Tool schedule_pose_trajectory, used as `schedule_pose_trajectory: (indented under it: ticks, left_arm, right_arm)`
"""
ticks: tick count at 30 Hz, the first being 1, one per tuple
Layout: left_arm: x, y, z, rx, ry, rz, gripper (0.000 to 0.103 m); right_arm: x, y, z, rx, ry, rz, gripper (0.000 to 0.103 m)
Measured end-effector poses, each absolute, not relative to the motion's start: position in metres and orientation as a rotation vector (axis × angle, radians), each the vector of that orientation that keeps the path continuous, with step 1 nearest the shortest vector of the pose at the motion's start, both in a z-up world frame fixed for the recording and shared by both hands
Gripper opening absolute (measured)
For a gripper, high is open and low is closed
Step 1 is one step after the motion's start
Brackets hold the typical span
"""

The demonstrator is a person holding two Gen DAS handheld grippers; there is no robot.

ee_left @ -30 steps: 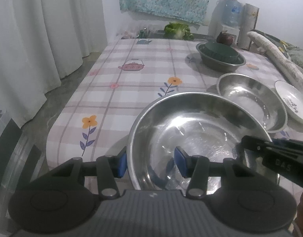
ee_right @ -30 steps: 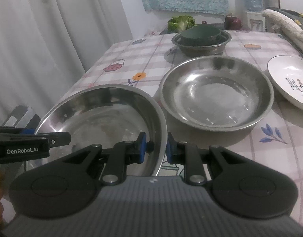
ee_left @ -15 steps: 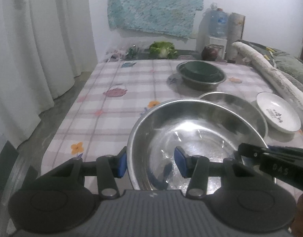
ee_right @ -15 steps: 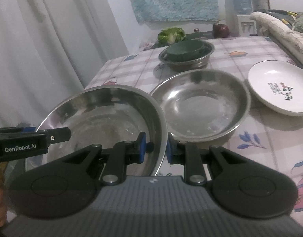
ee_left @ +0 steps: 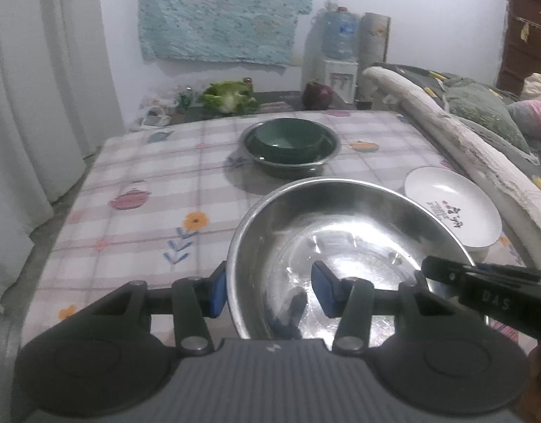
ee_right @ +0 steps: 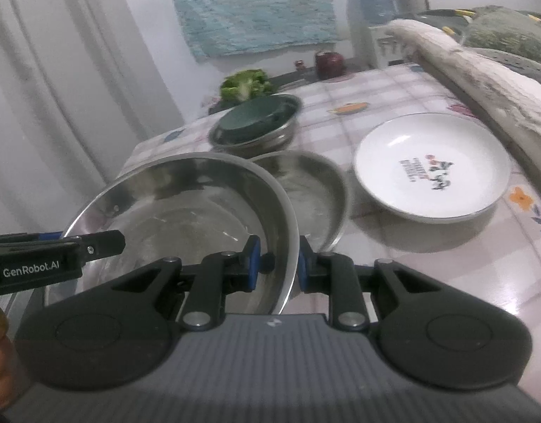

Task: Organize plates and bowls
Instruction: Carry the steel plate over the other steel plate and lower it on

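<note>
Both tools carry 1 large steel bowl (ee_left: 344,246) above the surface (ee_left: 157,183): the left hand-held gripper (ee_left: 270,289) straddles its near-left rim with the jaws set wide, so whether they actually pinch is unclear, while the right hand-held gripper (ee_right: 275,264) is closed tight on the near-right rim. In the right wrist view the carried bowl fills the lower left, overlapping a second steel bowl (ee_right: 316,190) at centre that rests on the cloth; a white plate (ee_right: 432,165) lies to the right, and a green bowl (ee_right: 252,114) nested in a steel dish (ee_right: 256,134) sits above centre. The step appears to be nesting. Done well, both grips stay level, the carried bowl centres over the resting one, then lowers straight until the rims meet before either side lets go.
</note>
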State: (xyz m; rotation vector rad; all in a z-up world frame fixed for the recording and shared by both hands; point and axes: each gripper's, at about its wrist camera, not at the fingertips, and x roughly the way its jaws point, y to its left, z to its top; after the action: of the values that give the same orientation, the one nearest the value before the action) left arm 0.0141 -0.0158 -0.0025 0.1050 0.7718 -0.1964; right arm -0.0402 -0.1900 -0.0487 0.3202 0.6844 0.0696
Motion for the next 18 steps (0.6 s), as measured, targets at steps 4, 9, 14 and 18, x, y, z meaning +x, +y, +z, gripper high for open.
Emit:
schedule_pose_trajectory:
  ticks: [4,9,14,18]
  left_arm:
    - [0.024,-0.028,-0.007,0.112,0.785,-0.219,0.05]
    - [0.036,-0.038,-0.011,0.116,0.802,-0.223,0.05]
    - [0.048,-0.044,-0.015,0.12,0.821,-0.217,0.05]
    - [0.056,-0.049,-0.019,0.136,0.834,-0.21,0.05]
  right_arm:
    - [-0.035,-0.203,-0.051,0.326,0.691,0.035,0.021]
    - [-0.022,-0.215,-0.057,0.332,0.712,0.014,0.022]
    - [-0.012,-0.221,-0.059,0.335,0.725,0.012,0.022]
    - [-0.003,-0.224,-0.062,0.343,0.735,0.009,0.022]
